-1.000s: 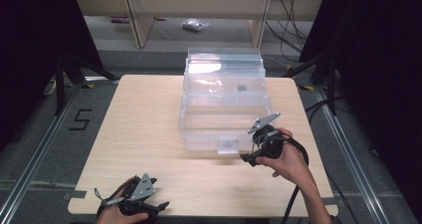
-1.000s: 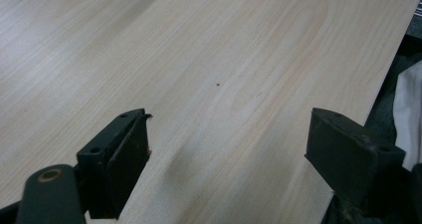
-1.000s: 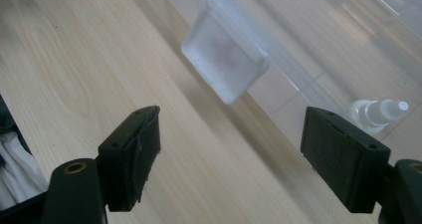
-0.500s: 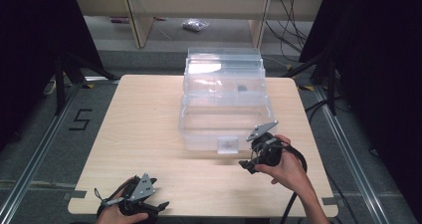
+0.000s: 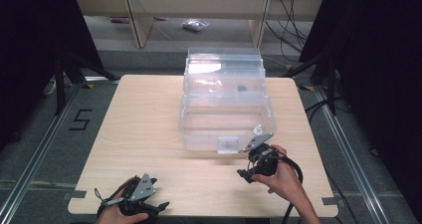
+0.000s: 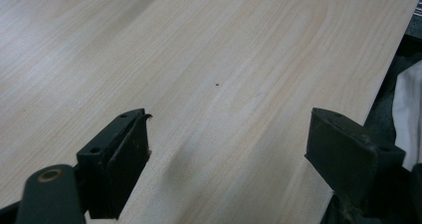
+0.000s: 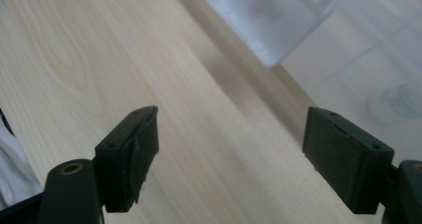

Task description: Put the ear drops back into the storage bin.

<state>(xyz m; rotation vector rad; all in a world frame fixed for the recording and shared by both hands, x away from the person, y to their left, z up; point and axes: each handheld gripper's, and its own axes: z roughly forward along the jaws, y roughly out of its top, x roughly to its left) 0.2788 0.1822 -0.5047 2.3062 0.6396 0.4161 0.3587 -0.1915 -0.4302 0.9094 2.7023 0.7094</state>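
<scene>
My right gripper [image 5: 247,174] sits low over the near right part of the table [image 5: 149,119], its two black jaws spread wide with nothing between them; its own view shows bare wood grain in the gap. Just beyond the right gripper's tips stands one clear plastic storage box [image 5: 226,109], and the small square latch tab [image 5: 228,145] on its near wall lies just to the left of my gripper, apart from it. In the right gripper view that one tab [image 7: 272,20] appears as a frosted block at top centre, with the box wall [image 7: 378,74] running off to the right; neither jaw touches it. One grey three-cornered plate rides on top of this gripper and one cable loops from it past my right hand [image 5: 283,176].

My left gripper [image 5: 159,205] rests at the near left edge of the table, well apart from the box. Its two jaws are likewise spread, with nothing held; the left gripper view shows plain tabletop [image 6: 224,59] between them. My left hand [image 5: 117,214] grips it from below.

Counted: two grippers, both spread and holding nothing; one box, closed, on the far centre of the table; one small dark item [image 5: 242,88] visible through the box's upper part, too small to identify. Beyond the table, on the floor, lies one small bag [image 5: 194,25].
</scene>
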